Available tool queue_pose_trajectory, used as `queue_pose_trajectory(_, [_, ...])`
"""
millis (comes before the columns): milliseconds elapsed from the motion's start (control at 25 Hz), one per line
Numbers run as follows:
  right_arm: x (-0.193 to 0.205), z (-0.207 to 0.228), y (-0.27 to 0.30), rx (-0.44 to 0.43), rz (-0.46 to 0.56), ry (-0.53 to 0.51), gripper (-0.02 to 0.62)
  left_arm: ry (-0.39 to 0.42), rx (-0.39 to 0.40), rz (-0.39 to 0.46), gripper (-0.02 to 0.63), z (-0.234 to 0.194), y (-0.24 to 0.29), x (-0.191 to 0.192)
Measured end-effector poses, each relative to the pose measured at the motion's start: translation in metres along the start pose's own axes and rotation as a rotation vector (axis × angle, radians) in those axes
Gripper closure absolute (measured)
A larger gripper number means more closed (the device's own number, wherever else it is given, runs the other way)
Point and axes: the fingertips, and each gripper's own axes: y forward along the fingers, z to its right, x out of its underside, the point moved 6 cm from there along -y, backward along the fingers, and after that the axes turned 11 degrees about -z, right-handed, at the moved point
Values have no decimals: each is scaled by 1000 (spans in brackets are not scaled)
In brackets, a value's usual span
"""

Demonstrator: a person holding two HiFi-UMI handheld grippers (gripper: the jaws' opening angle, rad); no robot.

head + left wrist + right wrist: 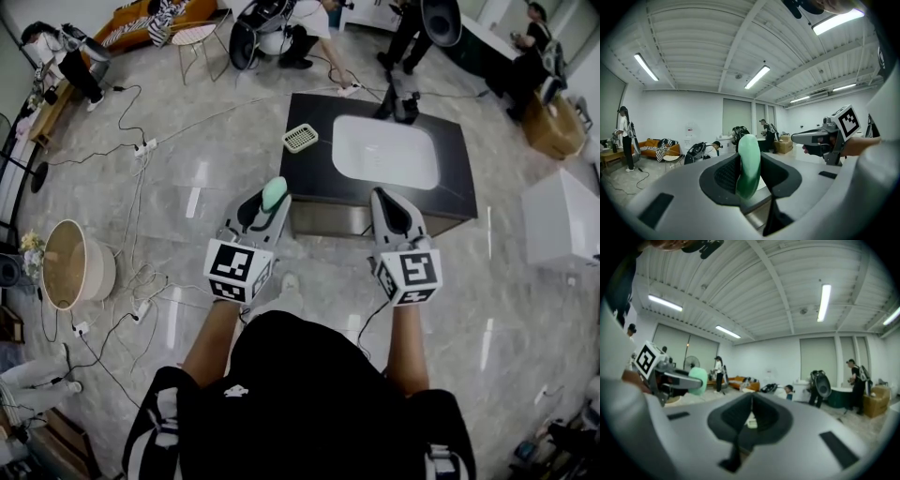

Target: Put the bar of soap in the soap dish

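In the head view our left gripper (270,201) carries the green bar of soap (274,192) near the dark bench (450,178), where the soap dish (300,138) sits. In the left gripper view, its jaws clamp the bar of soap. In the right gripper view, our right gripper (751,414) has its jaws together, with nothing between them.

- A black counter (455,192) stands on the glossy marble floor (187,178), with a white basin (386,152) set in its top.
- Cables (143,147) trail over the floor at left.
- A round beige tub (67,264) sits near the left edge.
- An orange sofa (131,11) lines the far wall.
- A white cabinet (561,225) stands at right.
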Motion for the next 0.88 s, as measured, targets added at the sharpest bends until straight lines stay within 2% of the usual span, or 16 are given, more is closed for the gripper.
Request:
queue_pose_trajectory(400, [-39, 18, 89, 4, -10, -28, 560, 29, 22, -18, 468, -73, 67, -25])
queue_pose_trajectory(560, [-47, 22, 120, 10, -18, -28, 560, -2, 39, -12, 468, -97, 86, -29])
queue_pose_trajectory(880, [-55, 22, 173, 0, -51, -35, 560, -29, 63, -54, 468, -136, 117, -20])
